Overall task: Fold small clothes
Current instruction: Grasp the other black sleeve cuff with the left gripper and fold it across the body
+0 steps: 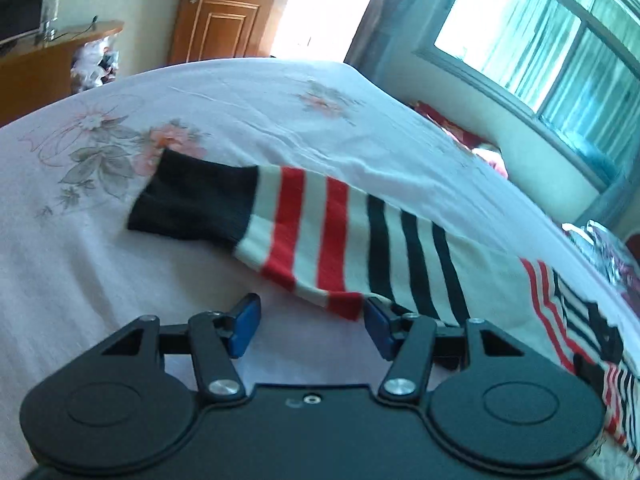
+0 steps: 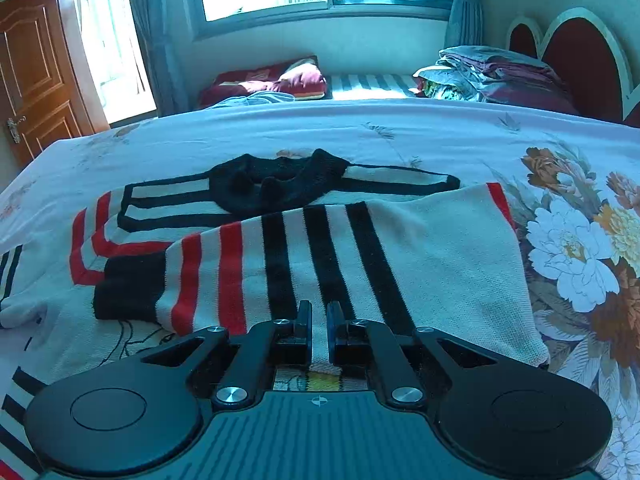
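A white knit sweater with black and red stripes lies flat on the bed, its black collar at the far side. One sleeve is folded across the body, its black cuff pointing left. My right gripper hovers over that sleeve, jaws nearly together and no cloth visibly pinched. In the left wrist view the other sleeve stretches out over the sheet with its black cuff at the left. My left gripper is open just before the sleeve's near edge, and the right pad is close to the cloth.
The bed carries a pale floral sheet. Red pillows and a stack of folded bedding lie beyond it, by a red headboard. A wooden door and a wooden cabinet stand past the bed's far edge.
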